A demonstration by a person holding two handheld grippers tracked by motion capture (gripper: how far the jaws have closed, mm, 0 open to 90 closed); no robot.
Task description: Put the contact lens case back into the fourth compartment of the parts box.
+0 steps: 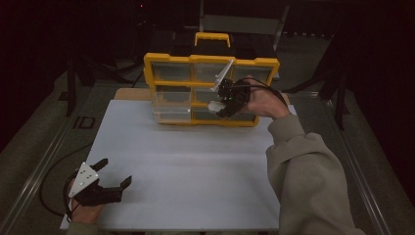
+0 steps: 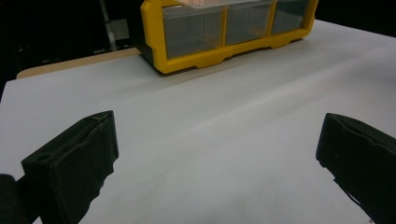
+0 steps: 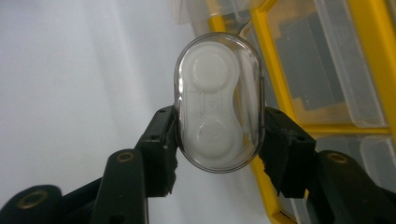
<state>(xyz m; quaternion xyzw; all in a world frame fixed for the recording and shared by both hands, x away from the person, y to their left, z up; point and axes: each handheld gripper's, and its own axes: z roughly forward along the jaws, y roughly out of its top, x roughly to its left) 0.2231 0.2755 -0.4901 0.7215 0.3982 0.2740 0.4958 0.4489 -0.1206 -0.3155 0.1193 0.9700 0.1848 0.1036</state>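
A yellow organizer box (image 1: 211, 61) with clear compartments stands at the far edge of the white table (image 1: 186, 161). My right gripper (image 1: 222, 105) hovers over the box's lower right compartments, shut on a clear oval case (image 3: 218, 102) that holds a white two-well insert. In the high view the case (image 1: 215, 105) shows as a small white shape at the jaw tips. My left gripper (image 1: 115, 175) rests near the table's front left corner, open with nothing between its jaws (image 2: 217, 154). The box's front (image 2: 224, 28) lies far ahead of it.
The box's yellow handle (image 1: 212, 37) points away from me. A clear drawer (image 1: 171, 113) at the box's lower left sticks out slightly. Dark floor and metal rails (image 1: 44, 161) flank the table. A brown board edge (image 2: 70, 63) shows beyond the white sheet.
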